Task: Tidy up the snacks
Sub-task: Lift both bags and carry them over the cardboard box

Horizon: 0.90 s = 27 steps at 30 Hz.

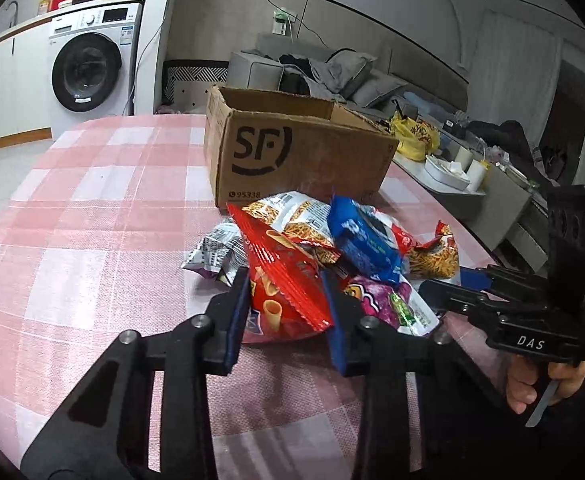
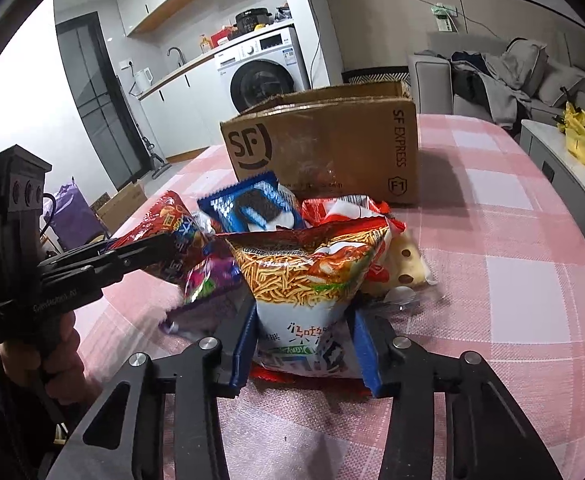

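Note:
A heap of snack bags lies on the pink checked tablecloth (image 1: 92,208) in front of an open cardboard box (image 1: 300,148) marked SF. My left gripper (image 1: 288,300) is shut on a red snack bag (image 1: 280,276) at the near side of the heap. My right gripper (image 2: 304,324) is shut on a noodle-snack bag (image 2: 308,268) with a white lower half. A blue cookie pack (image 1: 364,240) rests on top of the pile, also visible as the blue cookie pack (image 2: 252,204). A purple bag (image 1: 388,300) lies between the two grippers. The right gripper (image 1: 448,292) enters the left wrist view from the right.
The cardboard box (image 2: 324,148) stands at the table's middle, its top open. A low side table (image 1: 452,184) with a yellow bag and cups stands past the right table edge. A washing machine (image 1: 92,68) and a sofa (image 1: 332,72) are behind. A person's hand (image 1: 540,384) holds the right gripper.

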Motion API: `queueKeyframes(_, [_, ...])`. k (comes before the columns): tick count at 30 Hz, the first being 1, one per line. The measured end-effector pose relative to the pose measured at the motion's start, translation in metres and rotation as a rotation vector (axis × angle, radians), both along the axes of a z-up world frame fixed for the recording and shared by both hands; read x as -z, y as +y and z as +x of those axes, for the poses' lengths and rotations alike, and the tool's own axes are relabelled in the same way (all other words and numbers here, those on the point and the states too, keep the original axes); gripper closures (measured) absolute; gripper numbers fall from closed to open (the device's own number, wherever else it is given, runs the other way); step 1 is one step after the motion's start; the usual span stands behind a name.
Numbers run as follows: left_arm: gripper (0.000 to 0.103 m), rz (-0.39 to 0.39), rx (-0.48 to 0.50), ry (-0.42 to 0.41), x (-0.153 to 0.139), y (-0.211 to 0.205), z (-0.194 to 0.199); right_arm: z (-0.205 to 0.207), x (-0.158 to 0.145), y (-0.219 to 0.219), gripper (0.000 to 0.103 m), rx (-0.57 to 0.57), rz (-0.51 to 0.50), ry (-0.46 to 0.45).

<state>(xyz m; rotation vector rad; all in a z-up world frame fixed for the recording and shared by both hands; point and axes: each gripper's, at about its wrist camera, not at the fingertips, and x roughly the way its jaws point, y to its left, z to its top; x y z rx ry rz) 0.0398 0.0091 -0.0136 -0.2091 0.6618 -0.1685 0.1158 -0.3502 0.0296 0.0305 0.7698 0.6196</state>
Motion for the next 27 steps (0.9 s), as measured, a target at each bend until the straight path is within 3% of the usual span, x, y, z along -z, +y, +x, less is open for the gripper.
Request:
queueKeyframes(8, [0.076, -0.029, -0.016, -0.03, -0.008, 0.01, -0.013, -0.004, -0.013, -0.011, 0.06, 0.026, 0.042, -0.037])
queueKeyframes(27, [0.076, -0.013, -0.024, -0.172, -0.073, 0.021, -0.017, 0.004, -0.068, -0.019, 0.06, 0.036, 0.125, -0.14])
